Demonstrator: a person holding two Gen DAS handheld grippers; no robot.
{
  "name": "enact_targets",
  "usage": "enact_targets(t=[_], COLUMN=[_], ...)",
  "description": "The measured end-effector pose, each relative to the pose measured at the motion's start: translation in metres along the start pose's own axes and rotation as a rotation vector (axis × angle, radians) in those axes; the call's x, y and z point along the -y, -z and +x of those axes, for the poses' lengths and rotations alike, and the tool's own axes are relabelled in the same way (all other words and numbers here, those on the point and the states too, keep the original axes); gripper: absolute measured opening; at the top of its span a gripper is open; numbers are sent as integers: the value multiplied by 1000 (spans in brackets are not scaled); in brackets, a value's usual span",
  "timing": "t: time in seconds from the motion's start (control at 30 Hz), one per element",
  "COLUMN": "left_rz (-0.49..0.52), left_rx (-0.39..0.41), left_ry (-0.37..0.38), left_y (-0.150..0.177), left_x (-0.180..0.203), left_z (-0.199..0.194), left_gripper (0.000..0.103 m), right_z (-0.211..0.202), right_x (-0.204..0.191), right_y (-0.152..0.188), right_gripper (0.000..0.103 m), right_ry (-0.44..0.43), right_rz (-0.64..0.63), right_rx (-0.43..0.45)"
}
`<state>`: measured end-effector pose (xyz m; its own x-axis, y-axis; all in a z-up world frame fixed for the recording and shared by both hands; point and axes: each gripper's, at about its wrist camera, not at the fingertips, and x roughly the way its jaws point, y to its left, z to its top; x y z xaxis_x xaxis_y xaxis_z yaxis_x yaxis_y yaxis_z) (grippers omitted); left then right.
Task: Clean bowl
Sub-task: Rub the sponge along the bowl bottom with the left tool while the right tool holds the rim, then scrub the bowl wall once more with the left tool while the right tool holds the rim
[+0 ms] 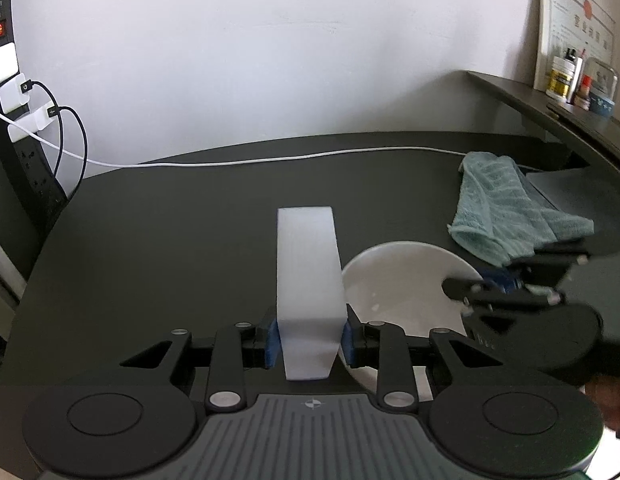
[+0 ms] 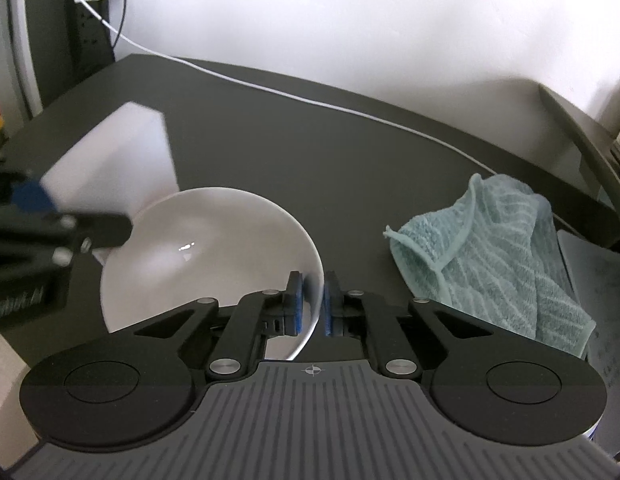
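Note:
A white bowl (image 2: 198,248) rests on the dark table (image 2: 310,132). My right gripper (image 2: 312,304) is shut on the bowl's right rim, one blue pad inside and one outside. My left gripper (image 1: 310,338) is shut on a tall white sponge block (image 1: 308,280), which stands upright just left of the bowl (image 1: 398,284). In the right wrist view the sponge (image 2: 118,156) shows behind the bowl's left edge, with the left gripper blurred at the far left. In the left wrist view the right gripper (image 1: 502,280) sits at the bowl's right rim.
A teal towel (image 2: 498,256) lies crumpled to the right of the bowl, also seen as the towel (image 1: 506,208). A white cable (image 2: 310,100) crosses the back of the table. A power strip with plugs (image 1: 26,96) hangs at left. Jars (image 1: 566,76) stand on a raised shelf at right.

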<state>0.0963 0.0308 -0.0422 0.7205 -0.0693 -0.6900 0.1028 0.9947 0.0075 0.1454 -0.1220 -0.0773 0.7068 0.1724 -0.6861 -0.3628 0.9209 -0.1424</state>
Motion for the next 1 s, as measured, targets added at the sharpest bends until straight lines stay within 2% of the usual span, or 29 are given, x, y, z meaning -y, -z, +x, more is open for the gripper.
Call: enact_targets(t=[0.07,0.2,0.27,0.4,0.57,0.73,1.0], left_rz=[-10,-4,-1,10,23,48,24], left_rx=[-6,-6,-5,-8,-17,-24,-8], left_ry=[5,-3,-7,-6,-4,-2,-5], left_y=[2,4,5,7,12,17,-4], left_x=[-2,0,2,4,6,11,1], left_z=[-3,-5,-6,-9,-15,-20,3], left_gripper=[29,29,29,29,28,29,29], right_z=[-9,-22,-24,-20,-9,2,-4], right_x=[2,8,7,1,1,1,-2], right_y=[3,10,13,16,9,-3,6], right_gripper=[35,35,34,17,6,9,8], right_ry=[-14,-66,-67,-46,10,24,21], right_rz=[29,103,107,76,32,-13,-65], right_rx=[8,-19,-30,-34,4,25,39])
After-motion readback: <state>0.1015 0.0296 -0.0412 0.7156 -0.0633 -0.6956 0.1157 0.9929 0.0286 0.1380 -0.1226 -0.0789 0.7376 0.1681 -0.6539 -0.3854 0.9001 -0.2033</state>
